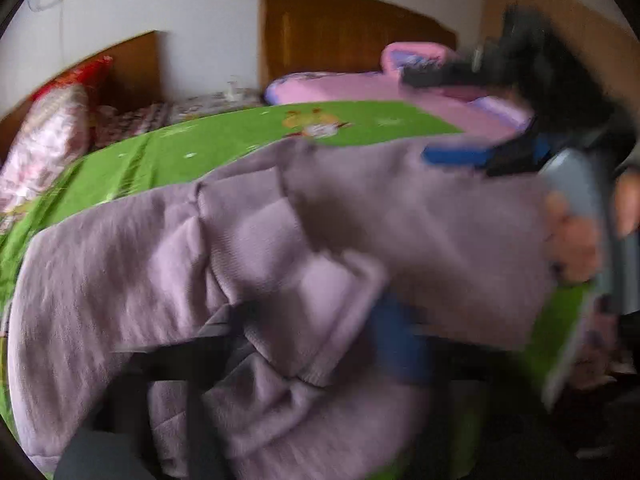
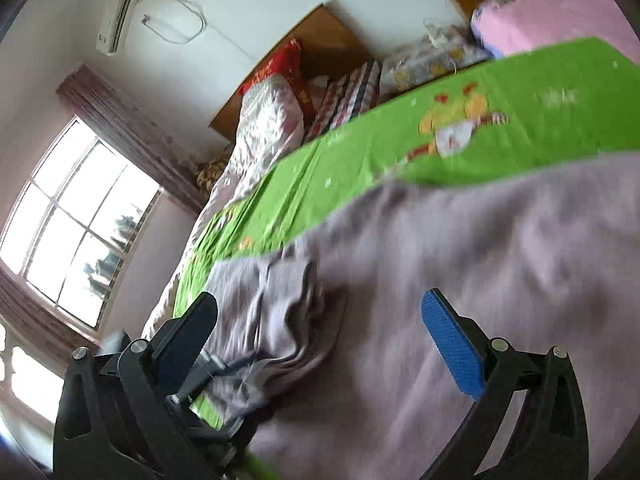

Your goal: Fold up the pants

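No brand, label or writing can be read in either view; the only printing is a cartoon figure on the green sheet that covers the bed.

The right gripper stands wide open, its dark finger on the left and its blue-padded finger on the right well apart, with the pants lying under and between them but not pinched. In the left wrist view the same gripper shows at the far right, held by a hand, its fingers spread above the cloth.

The left gripper is heavily blurred; its jaws appear spread wide, with lilac fabric bunched between them and no clear clamp on it.

The lilac fleece pants lie spread across the near part of the bed, rumpled at the near edge.
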Demonstrator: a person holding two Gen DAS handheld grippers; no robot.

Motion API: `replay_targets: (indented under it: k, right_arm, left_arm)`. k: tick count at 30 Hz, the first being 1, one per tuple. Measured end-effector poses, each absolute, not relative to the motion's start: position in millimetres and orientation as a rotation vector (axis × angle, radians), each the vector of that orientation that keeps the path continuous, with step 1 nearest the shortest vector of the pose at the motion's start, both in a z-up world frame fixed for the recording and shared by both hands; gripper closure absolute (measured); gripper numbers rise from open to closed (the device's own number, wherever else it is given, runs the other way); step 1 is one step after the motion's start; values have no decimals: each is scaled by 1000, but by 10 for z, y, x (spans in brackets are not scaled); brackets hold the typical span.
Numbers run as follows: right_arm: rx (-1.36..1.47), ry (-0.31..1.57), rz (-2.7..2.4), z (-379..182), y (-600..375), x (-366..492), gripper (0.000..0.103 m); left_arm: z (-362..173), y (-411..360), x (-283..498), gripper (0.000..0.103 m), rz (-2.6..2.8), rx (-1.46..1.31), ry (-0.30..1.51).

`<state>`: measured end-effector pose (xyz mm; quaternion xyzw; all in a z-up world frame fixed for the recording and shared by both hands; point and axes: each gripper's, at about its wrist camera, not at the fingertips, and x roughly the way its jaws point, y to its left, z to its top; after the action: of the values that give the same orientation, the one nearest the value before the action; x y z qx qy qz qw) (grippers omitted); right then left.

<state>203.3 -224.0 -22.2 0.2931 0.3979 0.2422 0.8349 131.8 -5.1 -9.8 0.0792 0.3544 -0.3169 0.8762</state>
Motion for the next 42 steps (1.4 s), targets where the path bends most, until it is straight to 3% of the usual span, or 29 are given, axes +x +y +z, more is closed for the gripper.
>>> replay_targets:
  k: [5,11,14,21,22,25,27,42]
  right_arm:
    - [601,920,626,-317,-1903,1933,5]
    - [505,1129,688,-595,-1397,1774,19]
    - [445,1129,683,-570,-1262,1725,19]
    - [629,1135,677,-698,-1113,2011,34]
    - [664,1131,662,-723,-1123,2070,38]
    - [618,1112,624,-725,-1072,2117,82]
    - [620,1055,638,-699,-1093,2083,86]
    - [341,552,983,1493,48,2416,88]
  left_arm:
    - [289,522,1122,2,-577,76,626]
    - [263,1537,1059,2,-269,-38,643]
    - [159,1964,1084,2,-203,-114,648]
    - [11,2363,960,2,-170,-198,656]
    - [-7,2349,933,2,-174,-199,658]
    - [-42,2397,816,2,-180,-193,672]
    - [-104,2372,784,2,-180,-176,695]
    - [-173,2129,1231,2,-61,-88,720]
